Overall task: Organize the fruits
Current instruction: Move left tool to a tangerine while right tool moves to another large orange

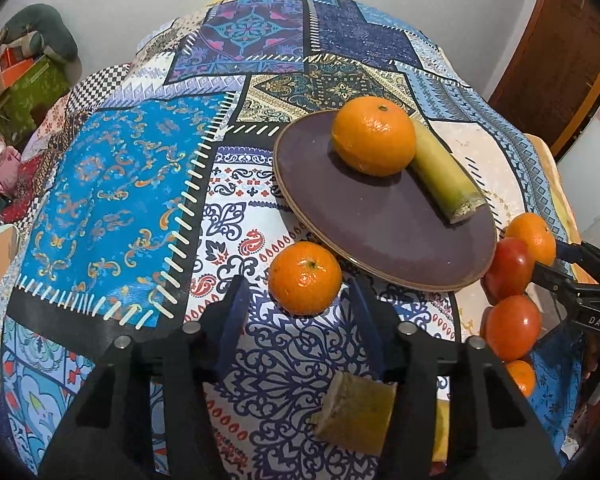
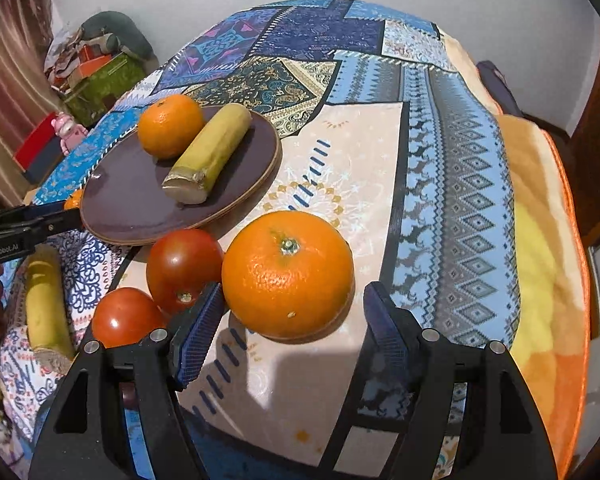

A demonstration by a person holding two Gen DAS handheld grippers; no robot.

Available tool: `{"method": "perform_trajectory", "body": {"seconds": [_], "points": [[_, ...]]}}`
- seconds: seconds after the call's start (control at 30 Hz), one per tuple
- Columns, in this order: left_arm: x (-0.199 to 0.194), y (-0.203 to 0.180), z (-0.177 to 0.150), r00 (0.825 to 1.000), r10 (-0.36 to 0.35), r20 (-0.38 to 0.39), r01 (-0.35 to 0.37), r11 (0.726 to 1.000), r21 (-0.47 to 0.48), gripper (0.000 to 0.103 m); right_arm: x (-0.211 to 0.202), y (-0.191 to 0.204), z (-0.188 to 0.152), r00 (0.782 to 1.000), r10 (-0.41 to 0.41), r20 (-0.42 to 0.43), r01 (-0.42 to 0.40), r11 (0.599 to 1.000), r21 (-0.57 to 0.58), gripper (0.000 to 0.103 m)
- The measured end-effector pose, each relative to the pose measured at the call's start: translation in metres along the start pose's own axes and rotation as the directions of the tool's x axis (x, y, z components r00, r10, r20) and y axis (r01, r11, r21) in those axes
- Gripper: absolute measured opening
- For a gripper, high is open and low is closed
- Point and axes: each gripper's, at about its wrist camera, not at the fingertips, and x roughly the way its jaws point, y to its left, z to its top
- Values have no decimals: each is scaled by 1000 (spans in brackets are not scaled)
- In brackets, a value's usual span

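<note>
A dark purple plate (image 1: 380, 236) (image 2: 132, 200) holds an orange (image 1: 374, 134) (image 2: 170, 125) and a yellow-green cane piece (image 1: 444, 176) (image 2: 208, 154). My left gripper (image 1: 298, 304) is open around a second orange (image 1: 305, 278) on the cloth by the plate's near rim. Another cane piece (image 1: 356, 412) (image 2: 46, 300) lies under the left gripper. My right gripper (image 2: 296, 316) is open around a large orange (image 2: 288, 274) (image 1: 534, 236). Two tomatoes (image 2: 182, 266) (image 2: 126, 316) lie to its left, also in the left view (image 1: 508, 266) (image 1: 512, 326).
The patchwork tablecloth (image 1: 112, 208) covers a round table; its edge drops off at right over an orange blanket (image 2: 548, 240). Another orange (image 1: 522, 376) lies near the tomatoes. Clutter and boxes (image 2: 100, 72) stand beyond the table at far left.
</note>
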Motion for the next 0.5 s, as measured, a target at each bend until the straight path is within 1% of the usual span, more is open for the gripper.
{"method": "perform_trajectory", "body": {"seconds": [0.1,0.13,0.33,0.5], "points": [[4,2,0,1000,-18,-9,18,1000,-15,41,1,-4,0,1000,26,-4,-26,1000,11,67],[5,2,0,1000,-27,-14,27,999,-20,38,1,-4,-1,999,42,-2,-42,999,10,62],[0,3,-2,1000,-27,-4,27,999,-30,38,-1,-2,-3,999,44,12,-44,999,4,61],[-13,-1,-5,1000,-7,20,7,1000,-6,38,-8,-3,-2,999,37,24,-37,999,9,60]]}}
